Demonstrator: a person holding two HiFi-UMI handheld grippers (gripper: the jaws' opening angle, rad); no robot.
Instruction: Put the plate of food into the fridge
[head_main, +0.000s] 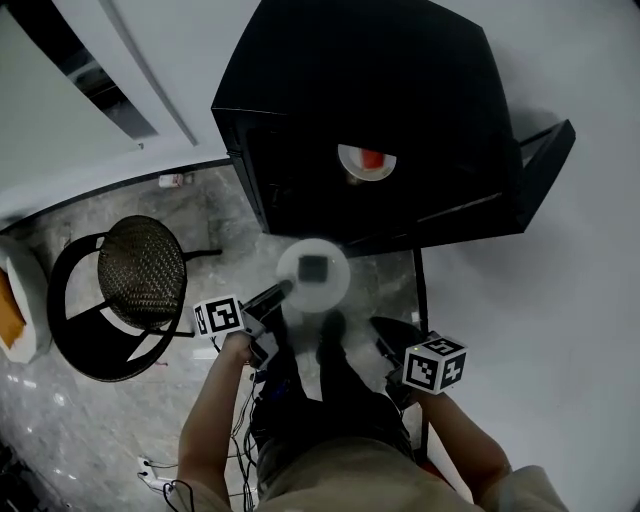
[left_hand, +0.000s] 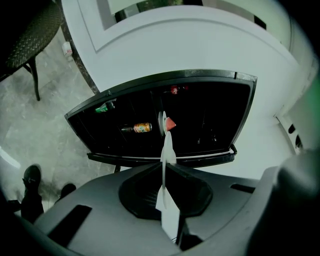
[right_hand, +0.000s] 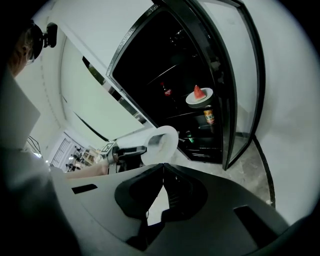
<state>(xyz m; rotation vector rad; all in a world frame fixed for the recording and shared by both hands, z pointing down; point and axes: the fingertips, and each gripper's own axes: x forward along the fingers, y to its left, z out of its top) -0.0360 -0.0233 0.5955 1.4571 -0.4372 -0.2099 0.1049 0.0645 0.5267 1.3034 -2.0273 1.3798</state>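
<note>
Room: grey marble floor (head_main: 70, 430) and white walls; I stand facing a black fridge (head_main: 400, 90) with its door (head_main: 545, 160) open.
Left tool (left_hand: 164, 170): pinching the rim of a thin white round disc (head_main: 313, 272), out in front of the fridge opening.
Right tool (right_hand: 162, 167): pressed together, nothing in it.
Plate of food (head_main: 366, 162): on a shelf inside the fridge, with a red piece on it.
Bottle (left_hand: 137, 128): orange label, on the shelf below the plate.
Chair (head_main: 140, 270): wicker, to my left.
</note>
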